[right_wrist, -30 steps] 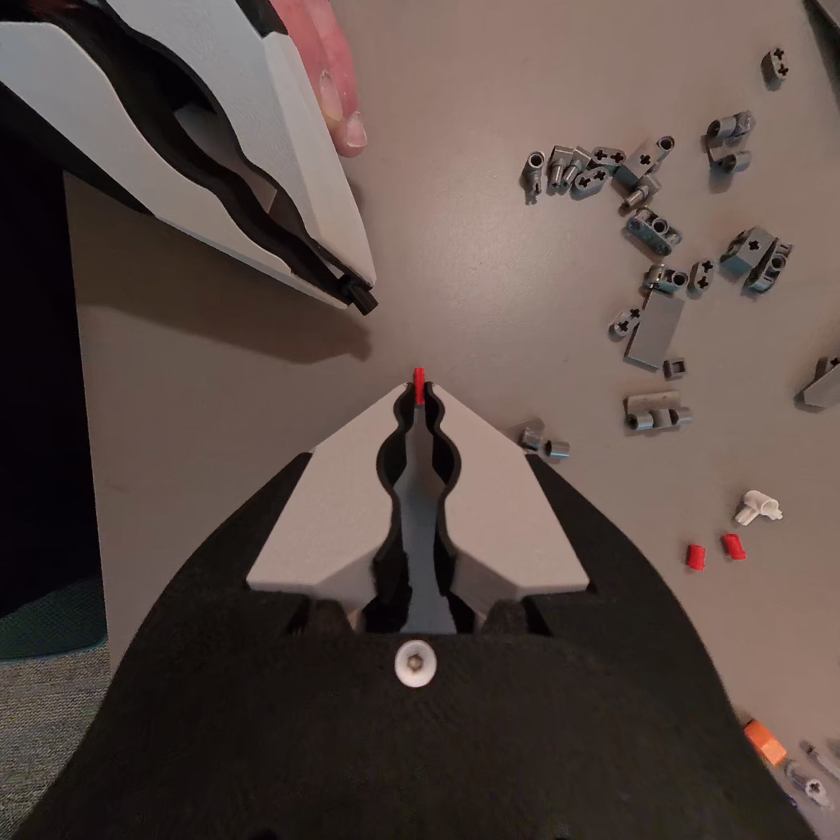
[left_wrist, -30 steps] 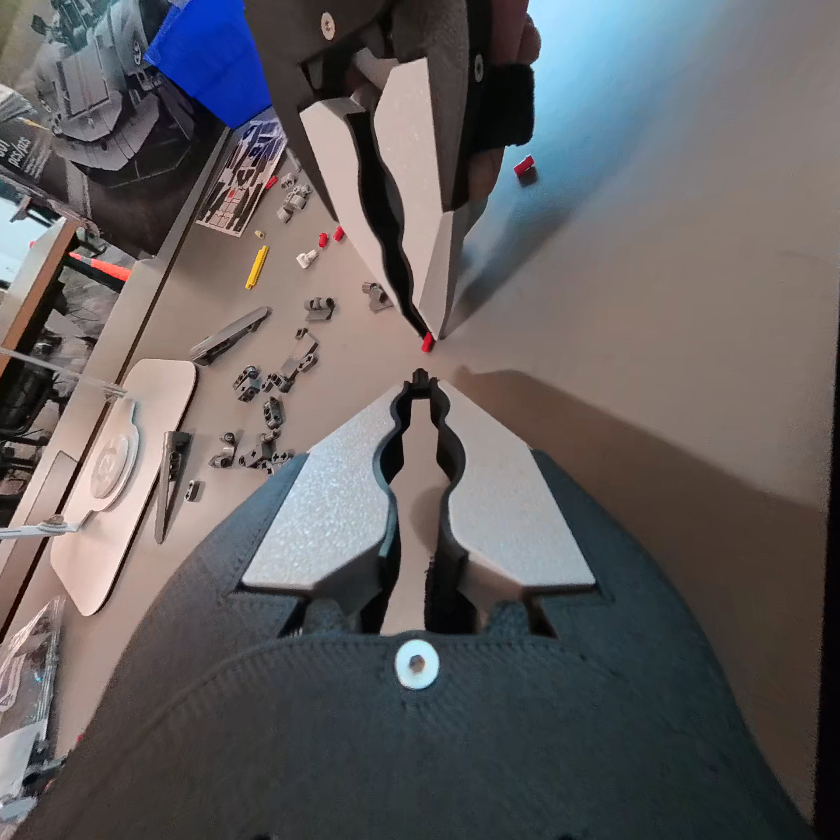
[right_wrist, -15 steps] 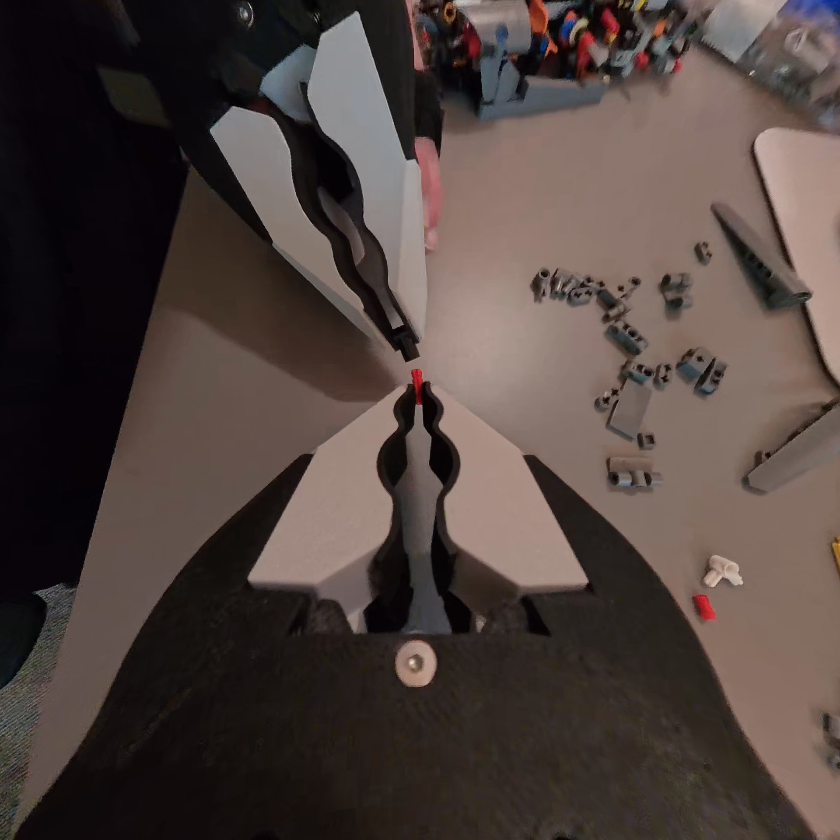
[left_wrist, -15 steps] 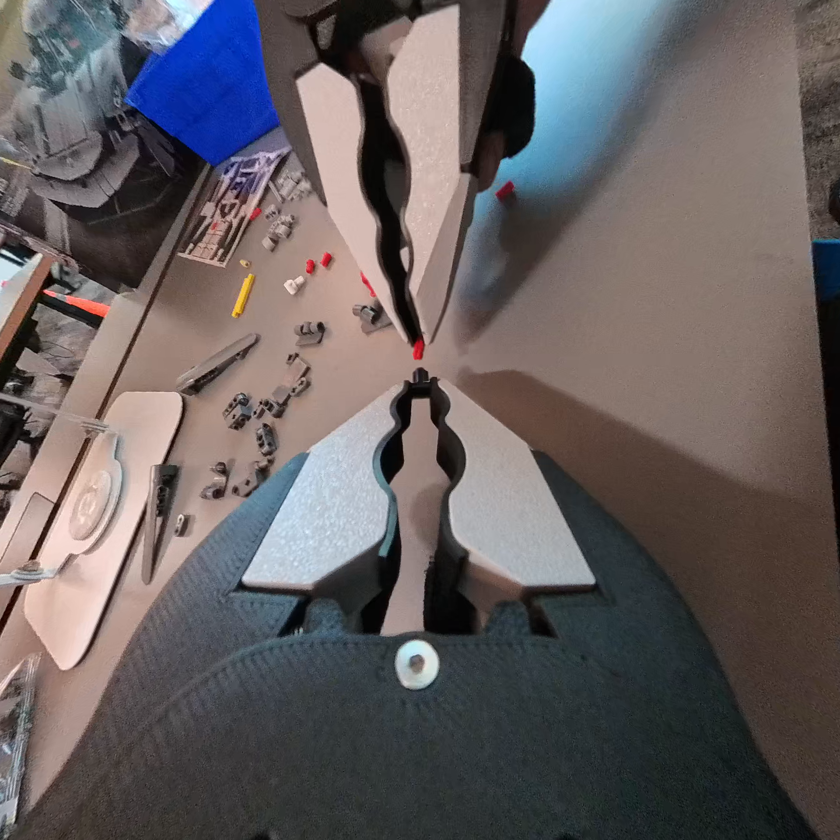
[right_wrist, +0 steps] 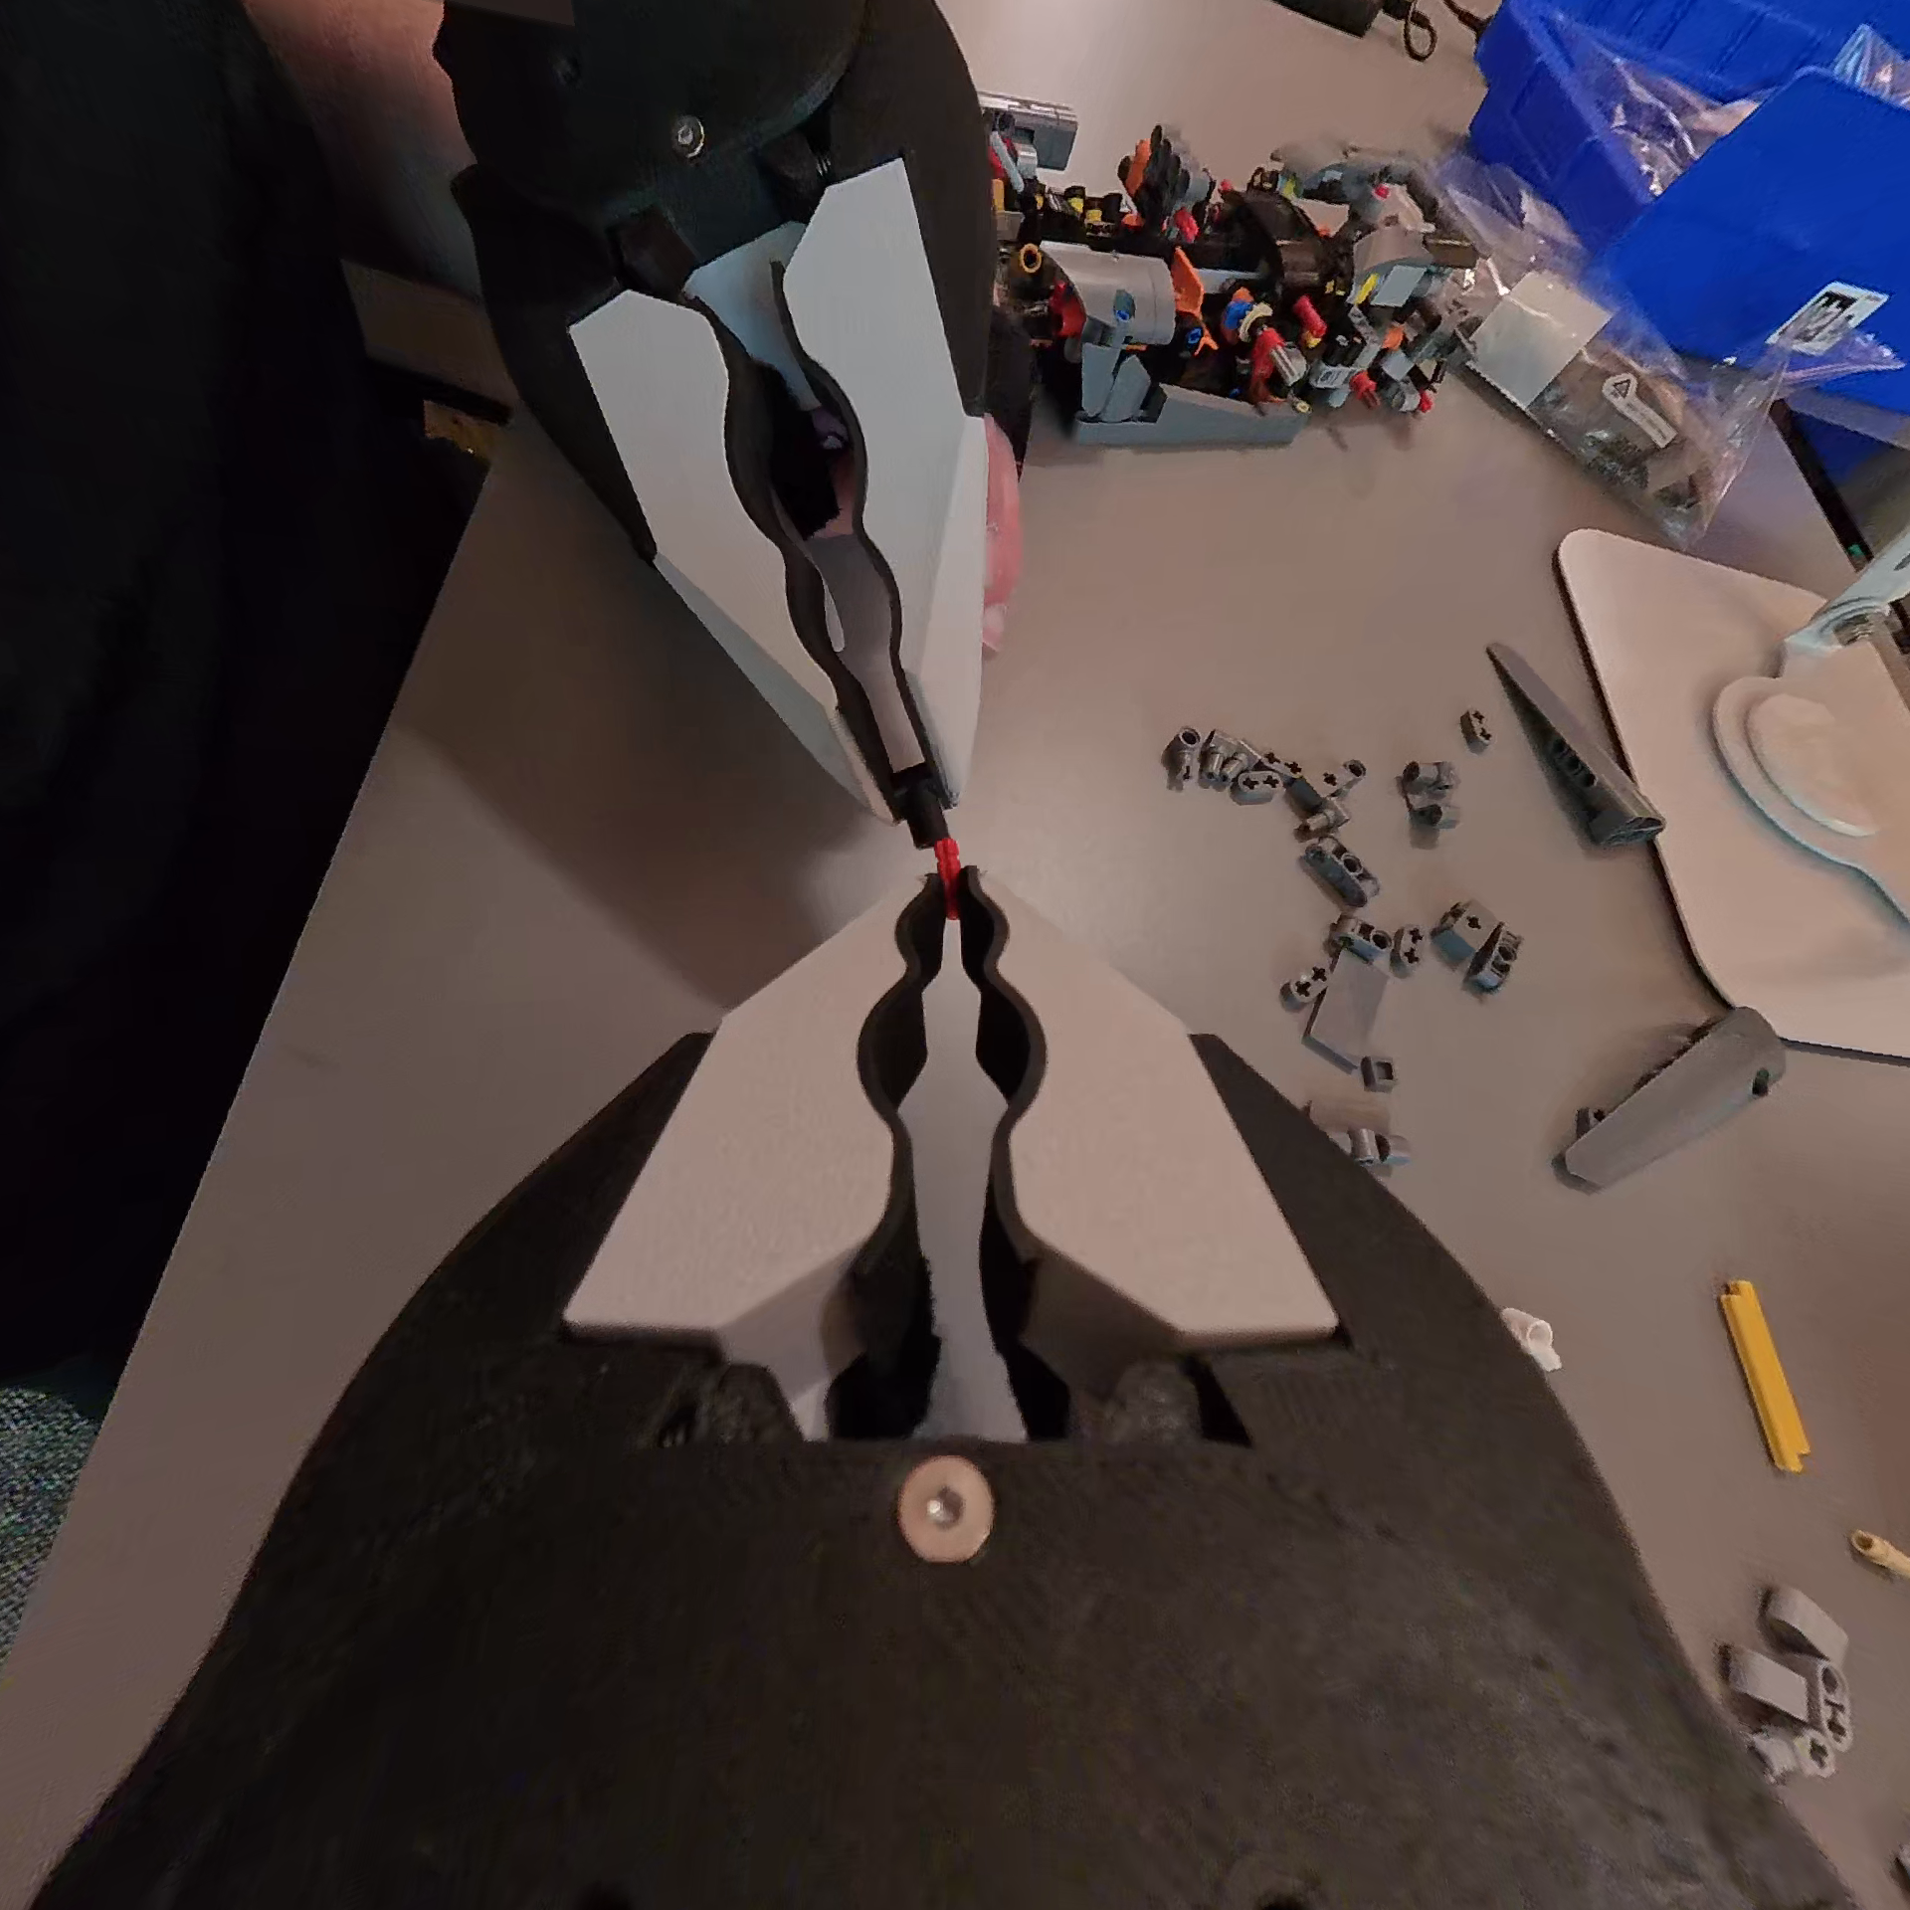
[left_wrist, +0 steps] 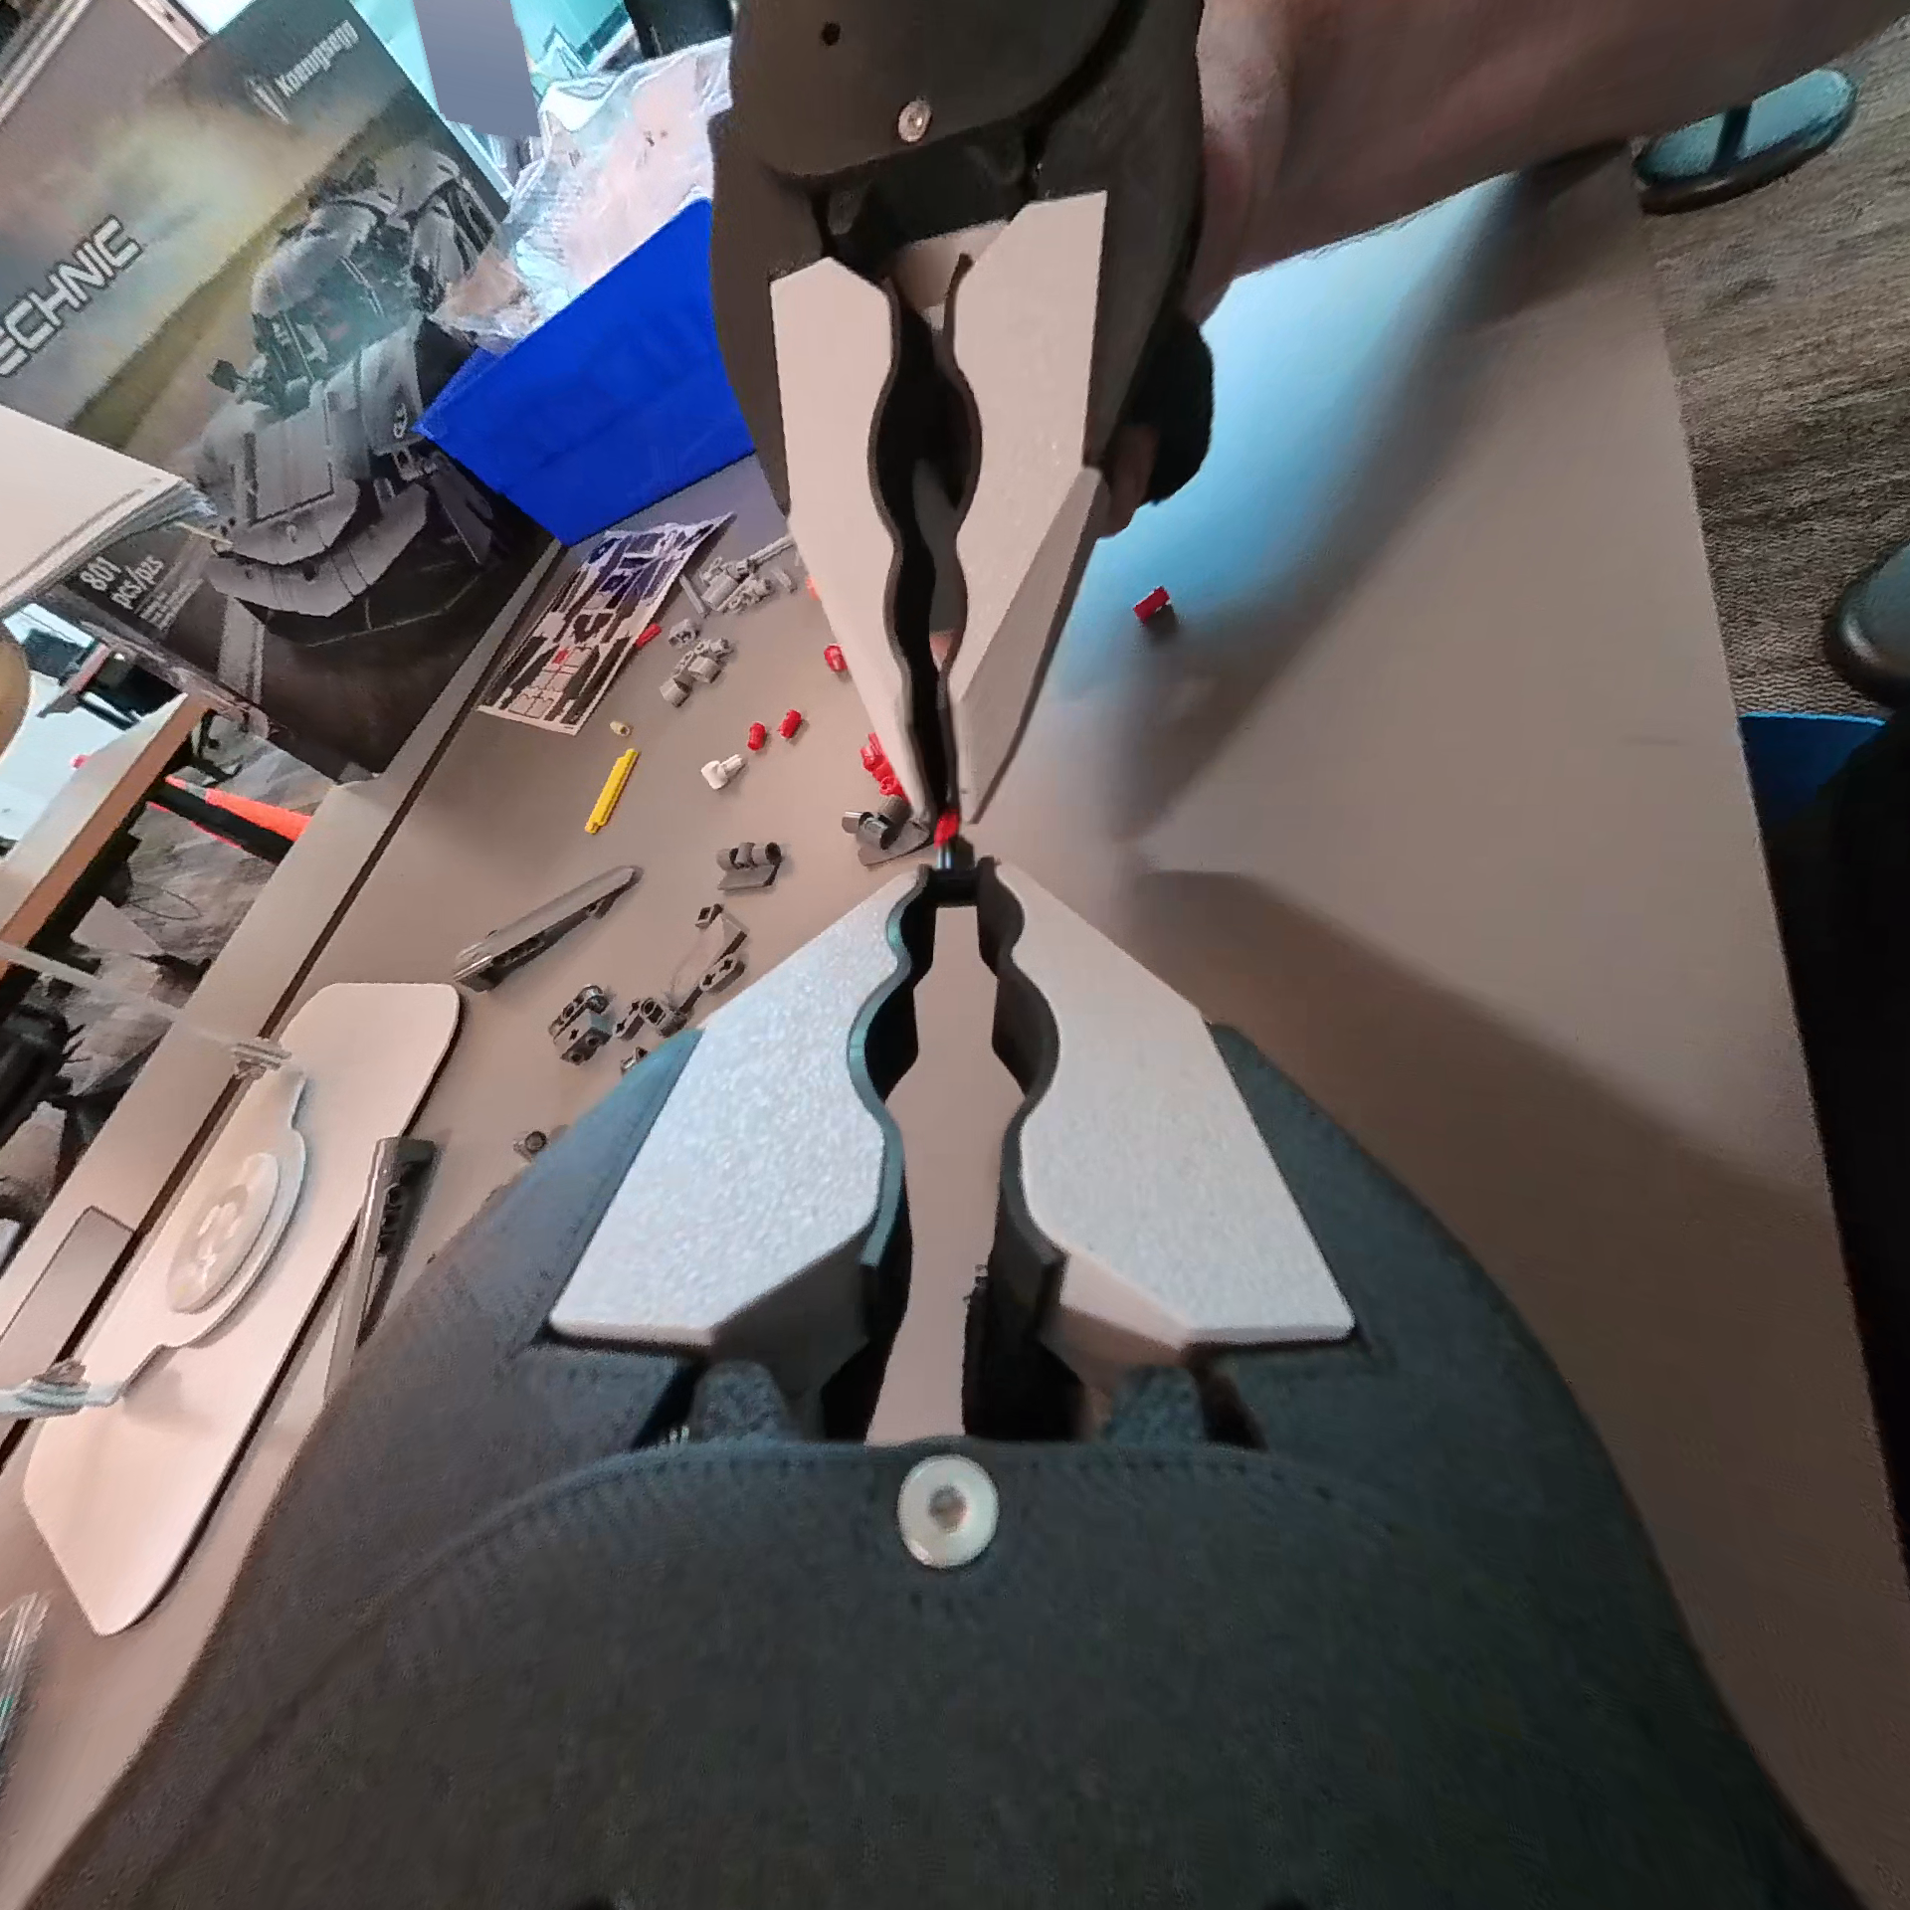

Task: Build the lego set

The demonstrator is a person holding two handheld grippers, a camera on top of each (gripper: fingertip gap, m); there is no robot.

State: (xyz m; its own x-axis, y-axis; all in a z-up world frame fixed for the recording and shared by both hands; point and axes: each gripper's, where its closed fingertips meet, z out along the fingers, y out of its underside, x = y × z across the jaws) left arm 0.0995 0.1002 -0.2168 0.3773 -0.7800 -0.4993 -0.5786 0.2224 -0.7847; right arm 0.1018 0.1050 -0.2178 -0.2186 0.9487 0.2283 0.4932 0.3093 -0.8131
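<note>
With both grippers tip to tip above the table (right_wrist: 641, 786): left gripper (left_wrist: 953, 879) narrow, pinching a small black connector piece (left_wrist: 951, 866) at the very fingertips, pads pressed on it. Right gripper (right_wrist: 951, 891) clamped on a thin red pin (right_wrist: 947, 873), most of the pin sticking out past the tips. Red pin end meeting the black piece end, touching or just about; too small to call seated. Same pair visible from the left view: red pin (left_wrist: 945, 827) directly beyond the black piece.

Further out, right of the grippers in the right view: scatter of small grey connector pieces (right_wrist: 1333, 817), two long grey wedge panels (right_wrist: 1571, 760), a pale board (right_wrist: 1695, 744) at the far right edge. Near right: yellow axle (right_wrist: 1762, 1375), white connector (right_wrist: 1530, 1335). Far side: half-built multicoloured model (right_wrist: 1220, 310), clear plastic bags (right_wrist: 1612, 393), blue bins (right_wrist: 1757, 207). In the left view: loose red pins (left_wrist: 773, 730) on the table, a sticker sheet (left_wrist: 599, 630), a printed box (left_wrist: 258, 413) at far left.
</note>
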